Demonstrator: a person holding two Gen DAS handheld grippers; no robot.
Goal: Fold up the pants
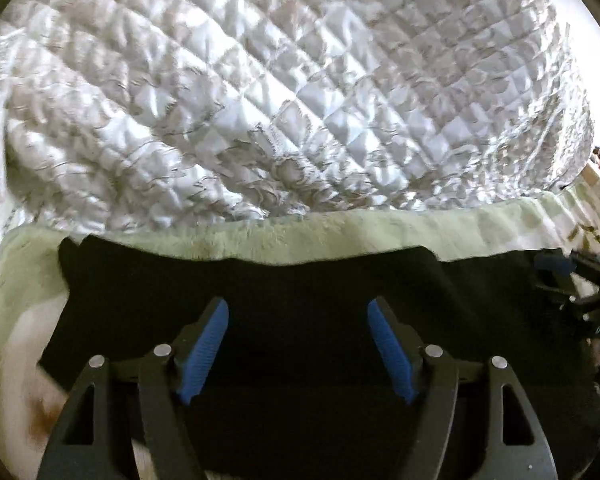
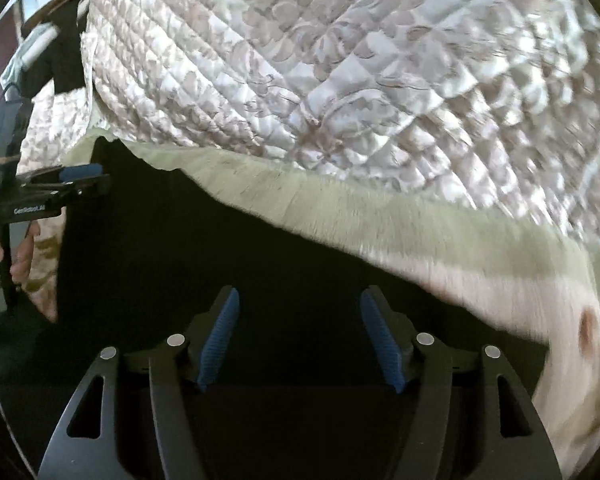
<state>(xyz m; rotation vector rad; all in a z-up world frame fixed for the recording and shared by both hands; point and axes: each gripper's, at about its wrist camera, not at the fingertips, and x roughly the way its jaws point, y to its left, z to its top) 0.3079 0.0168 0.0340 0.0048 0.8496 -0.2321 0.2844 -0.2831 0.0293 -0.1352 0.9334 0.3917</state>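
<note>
Black pants [image 1: 300,280] lie flat on a pale green fleece blanket [image 1: 340,232] on a bed. My left gripper [image 1: 298,308] is open just above the pants, its blue pads [image 1: 204,352] spread wide with nothing between them. My right gripper [image 2: 300,300] is also open and empty above the black pants [image 2: 220,248]. The right gripper shows at the right edge of the left wrist view [image 1: 560,268]. The left gripper shows at the left edge of the right wrist view [image 2: 80,174], held by a hand [image 2: 20,256].
A white quilted bedspread [image 1: 300,80] covers the bed beyond the blanket and also shows in the right wrist view [image 2: 360,80]. The green blanket [image 2: 420,232] has a brown spot [image 2: 586,328] at the right. Dark furniture stands at the far left [image 2: 60,60].
</note>
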